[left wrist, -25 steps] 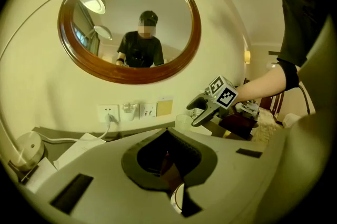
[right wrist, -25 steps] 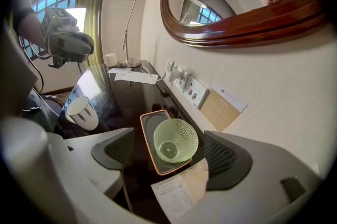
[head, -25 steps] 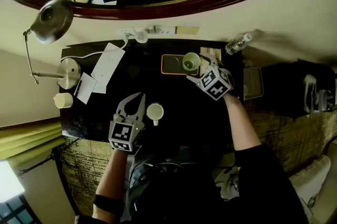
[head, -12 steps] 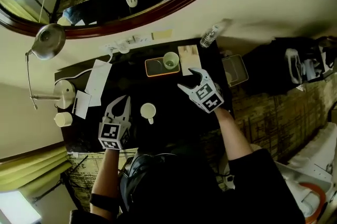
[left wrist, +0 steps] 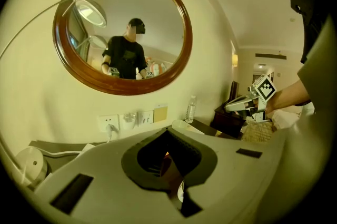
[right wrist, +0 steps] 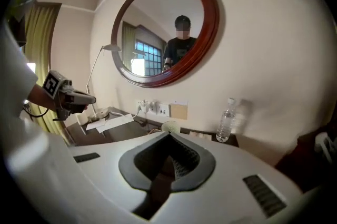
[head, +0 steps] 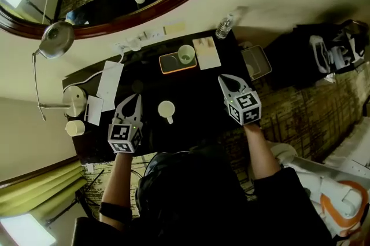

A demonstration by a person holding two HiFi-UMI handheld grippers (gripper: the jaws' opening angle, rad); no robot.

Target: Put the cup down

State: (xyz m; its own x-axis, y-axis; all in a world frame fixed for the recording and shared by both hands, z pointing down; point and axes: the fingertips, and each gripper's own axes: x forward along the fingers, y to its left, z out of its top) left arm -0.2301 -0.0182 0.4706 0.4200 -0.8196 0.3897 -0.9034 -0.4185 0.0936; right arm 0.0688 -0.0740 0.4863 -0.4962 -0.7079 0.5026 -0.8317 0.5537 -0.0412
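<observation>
A pale green cup (head: 186, 54) stands upright on the orange-rimmed tray (head: 171, 69) at the back of the dark table. My right gripper (head: 226, 80) is well clear of it, toward the near right. Its jaws have just been closing and are now shut with nothing between them (right wrist: 169, 137). A white handled cup (head: 166, 110) stands in the middle of the table. My left gripper (head: 132, 99) hovers just left of that cup, shut and empty (left wrist: 169, 133). The right gripper view shows the green cup's rim (right wrist: 169, 126) past the jaws.
A water bottle (head: 224, 25) and a notepad (head: 206, 52) sit at the back right, with a small tray (head: 256, 62) off the table's right end. Papers (head: 110, 77), a lamp base (head: 74, 97) and a small cup (head: 75, 128) fill the left end. A round mirror (head: 144, 13) hangs behind.
My right gripper stood open around the green cup on the tray, then drew back toward the near right, rose and shut empty. The left gripper barely shifted.
</observation>
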